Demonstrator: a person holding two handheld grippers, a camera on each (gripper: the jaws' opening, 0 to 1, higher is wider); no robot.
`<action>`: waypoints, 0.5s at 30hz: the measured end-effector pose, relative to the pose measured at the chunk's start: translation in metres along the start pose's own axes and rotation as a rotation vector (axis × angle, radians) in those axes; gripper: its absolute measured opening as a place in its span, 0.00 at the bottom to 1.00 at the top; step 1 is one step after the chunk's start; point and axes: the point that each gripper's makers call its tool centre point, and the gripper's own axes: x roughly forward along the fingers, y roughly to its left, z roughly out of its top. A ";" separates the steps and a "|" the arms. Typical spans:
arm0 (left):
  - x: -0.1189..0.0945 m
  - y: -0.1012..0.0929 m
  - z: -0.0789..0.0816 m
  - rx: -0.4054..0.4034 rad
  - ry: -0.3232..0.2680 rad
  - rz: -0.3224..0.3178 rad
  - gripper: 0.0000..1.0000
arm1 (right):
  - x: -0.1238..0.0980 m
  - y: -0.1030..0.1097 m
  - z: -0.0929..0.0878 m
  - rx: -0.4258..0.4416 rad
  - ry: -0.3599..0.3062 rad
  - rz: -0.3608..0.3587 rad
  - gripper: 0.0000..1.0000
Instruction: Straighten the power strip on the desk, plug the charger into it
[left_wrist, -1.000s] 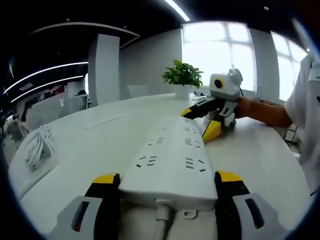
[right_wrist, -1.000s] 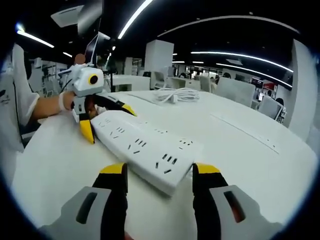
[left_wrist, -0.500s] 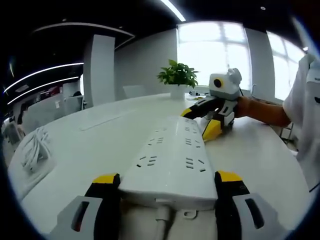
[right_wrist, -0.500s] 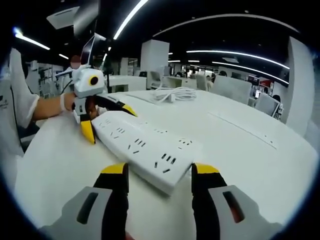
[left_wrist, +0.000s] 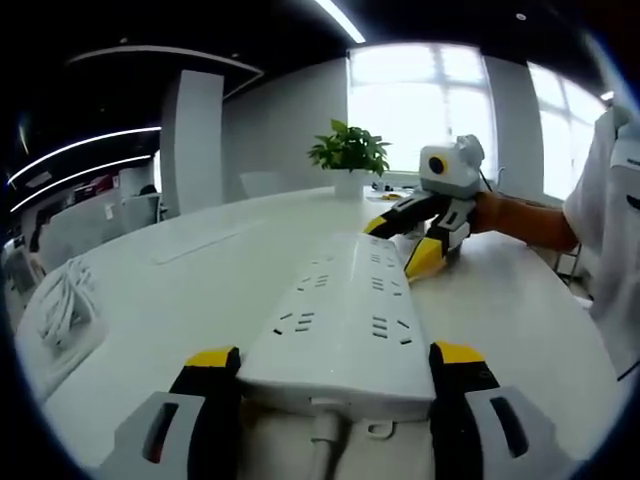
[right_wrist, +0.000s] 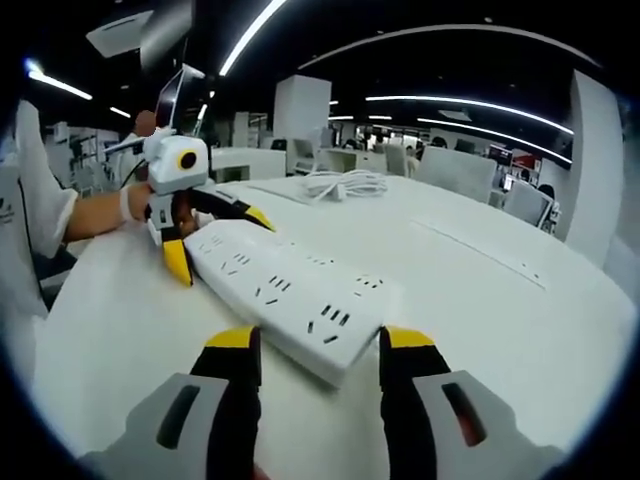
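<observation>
Barely anything moves since a second ago: both cameras drift slightly, long white plastic power strip stays flat on round white desk. Left gripper clamps its cord end; right gripper straddles the far end, jaws close to the sides, contact unclear. To square it well, pivot both ends together, keep it flat, don't lift. Coiled white charger cable lies well apart. No readable brand or writing on anything.
</observation>
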 end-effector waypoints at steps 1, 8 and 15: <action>0.000 0.000 0.000 0.001 0.000 -0.003 0.78 | 0.000 0.000 0.000 0.002 -0.001 -0.002 0.46; 0.000 -0.001 0.000 0.009 0.001 -0.024 0.77 | -0.003 0.002 -0.001 0.013 0.012 -0.017 0.46; 0.000 -0.003 0.000 0.017 0.000 -0.043 0.77 | -0.008 0.005 -0.002 0.028 0.030 -0.039 0.45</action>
